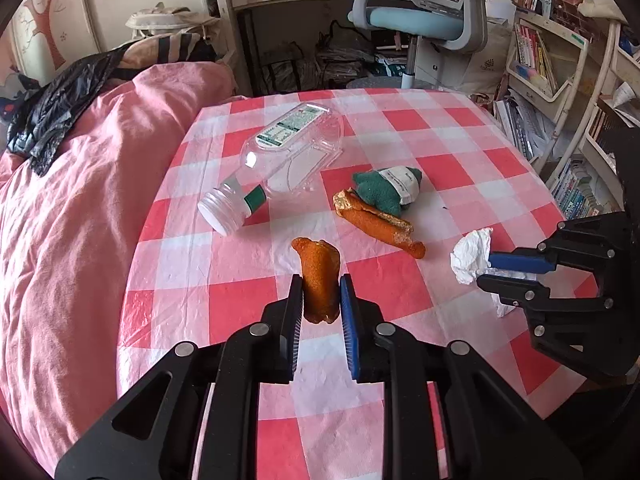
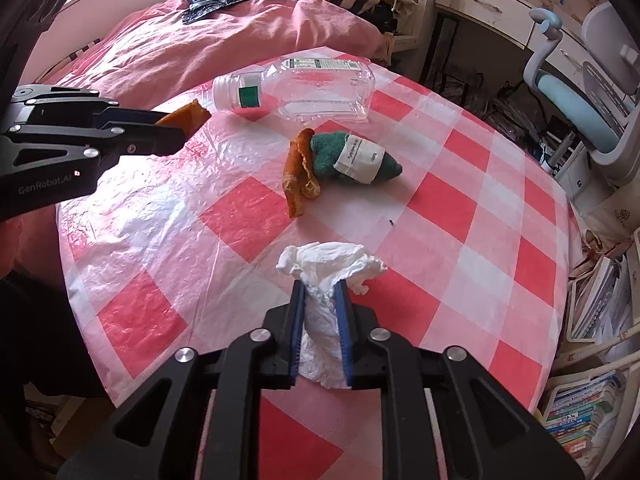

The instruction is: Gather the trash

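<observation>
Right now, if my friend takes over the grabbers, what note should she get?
Left gripper: shut on a curled orange peel piece, held above the table.
Right gripper: shut on a crumpled white tissue.
Still on the red-and-white checked tablecloth: clear plastic bottle, long orange peel strip, green cloth bundle with white label.
No bin in view; both held pieces still need dropping.

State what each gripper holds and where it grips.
Left gripper: orange peel piece, gripped across its lower half. Right gripper: crumpled white tissue, pinched at its middle.
</observation>
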